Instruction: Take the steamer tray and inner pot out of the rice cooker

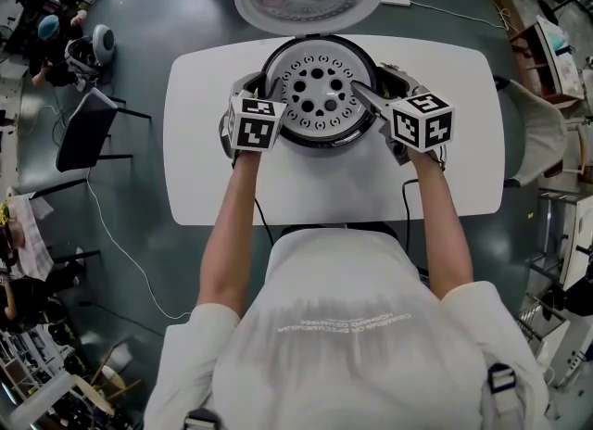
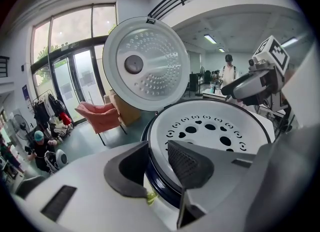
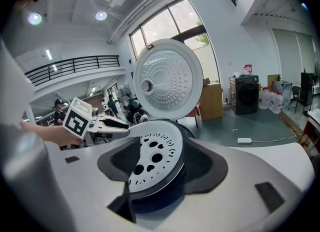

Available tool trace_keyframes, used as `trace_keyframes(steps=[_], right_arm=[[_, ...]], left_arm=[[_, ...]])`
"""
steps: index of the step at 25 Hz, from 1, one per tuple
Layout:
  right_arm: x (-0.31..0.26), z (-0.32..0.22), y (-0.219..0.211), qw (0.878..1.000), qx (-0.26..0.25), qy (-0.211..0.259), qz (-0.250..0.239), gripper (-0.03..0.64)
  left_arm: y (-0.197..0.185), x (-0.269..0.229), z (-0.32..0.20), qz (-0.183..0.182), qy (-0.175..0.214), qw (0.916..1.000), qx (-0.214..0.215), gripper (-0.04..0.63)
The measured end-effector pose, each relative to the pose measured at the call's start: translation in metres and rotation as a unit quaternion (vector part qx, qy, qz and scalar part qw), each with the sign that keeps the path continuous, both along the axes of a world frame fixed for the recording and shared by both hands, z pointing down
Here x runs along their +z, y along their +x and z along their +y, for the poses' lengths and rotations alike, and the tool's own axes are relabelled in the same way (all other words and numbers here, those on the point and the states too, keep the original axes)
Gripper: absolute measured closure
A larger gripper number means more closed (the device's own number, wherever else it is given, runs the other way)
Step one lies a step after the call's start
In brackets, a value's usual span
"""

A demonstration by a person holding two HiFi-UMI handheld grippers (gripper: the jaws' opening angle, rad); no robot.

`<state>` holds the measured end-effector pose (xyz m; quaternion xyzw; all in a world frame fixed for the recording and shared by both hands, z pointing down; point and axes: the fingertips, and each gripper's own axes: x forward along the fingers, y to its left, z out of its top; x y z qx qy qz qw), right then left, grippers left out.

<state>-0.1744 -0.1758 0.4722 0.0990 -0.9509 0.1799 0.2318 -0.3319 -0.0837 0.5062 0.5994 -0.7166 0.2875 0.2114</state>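
A: The left tool (image 2: 157, 151), in its own view: gripping or only hovering?

B: Gripping. Its pads are closed on the near rim of the white steamer tray (image 2: 210, 126), one pad outside the edge and the other lying on the perforated top. The tray sits in the mouth of the rice cooker (image 2: 163, 185), whose dark band shows just under the rim. The lid (image 2: 147, 63) stands swung up behind.

A: And the right gripper view?

B: The right tool (image 3: 157, 163) straddles the opposite rim of the same tray. One pad hangs over the holes, the other is outside the cooker's dark wall. Its jaws stand wider apart than the left's and no pinch shows, so it reads as open around the rim. The left tool's marker cube faces it across the tray.

A: Head view?

B: Seen from steeply above, the cooker stands at the far middle of a white worktop (image 1: 204, 169), lid open behind it. The person's bare forearms (image 1: 232, 233) reach forward, with a tool on each side of the tray. The tray lies level, seated in the cooker. A black chair (image 1: 83, 132) stands on the grey floor (image 1: 139, 48) to the left.
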Motion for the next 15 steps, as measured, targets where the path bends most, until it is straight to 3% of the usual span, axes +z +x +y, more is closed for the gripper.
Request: trace_keyframes(steps=[5,15], right_arm=[[0.0015,-0.0004,-0.0012,1.0,-0.008,-0.003,0.005,0.356],[0.004,0.0049,-0.0047,1.0,-0.019,-0.008,0.009,0.357]], left_arm=[[0.0005,-0.0025,-0.0023,-0.016,-0.004,0.9999,0.002,0.442],[-0.0007,-0.0067,-0.0046,-0.05,-0.017,0.9986,0.007,0.476]])
